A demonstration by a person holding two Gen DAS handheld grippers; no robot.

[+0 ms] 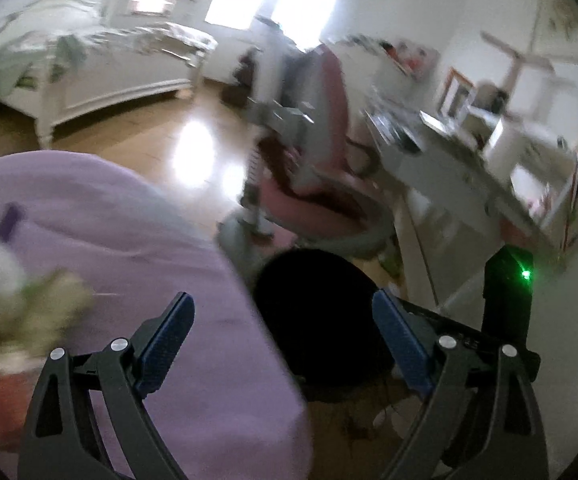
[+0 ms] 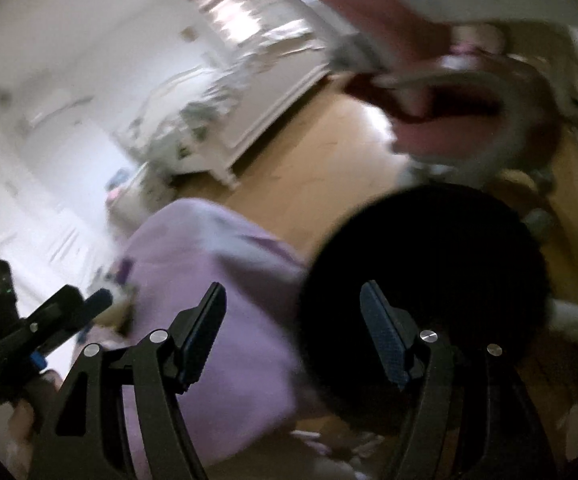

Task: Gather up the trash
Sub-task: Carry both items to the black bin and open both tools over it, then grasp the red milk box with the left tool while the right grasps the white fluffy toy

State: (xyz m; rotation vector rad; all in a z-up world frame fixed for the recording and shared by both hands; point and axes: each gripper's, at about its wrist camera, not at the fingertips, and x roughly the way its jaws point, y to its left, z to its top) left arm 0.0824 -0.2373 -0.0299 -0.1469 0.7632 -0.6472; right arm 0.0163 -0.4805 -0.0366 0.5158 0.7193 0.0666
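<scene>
Both views are motion-blurred. A black round bin stands on the wooden floor beside a purple-covered table. My left gripper is open and empty, above the table's edge and the bin. A blurred white and pale green crumpled clump lies on the purple cover at the left. In the right wrist view the bin is under my open, empty right gripper, and the purple table is to its left. The left gripper shows at the lower left there.
A pink and grey chair stands behind the bin. A white bed is at the far left, a cluttered white desk at the right. Small scraps lie on the wooden floor by the bin.
</scene>
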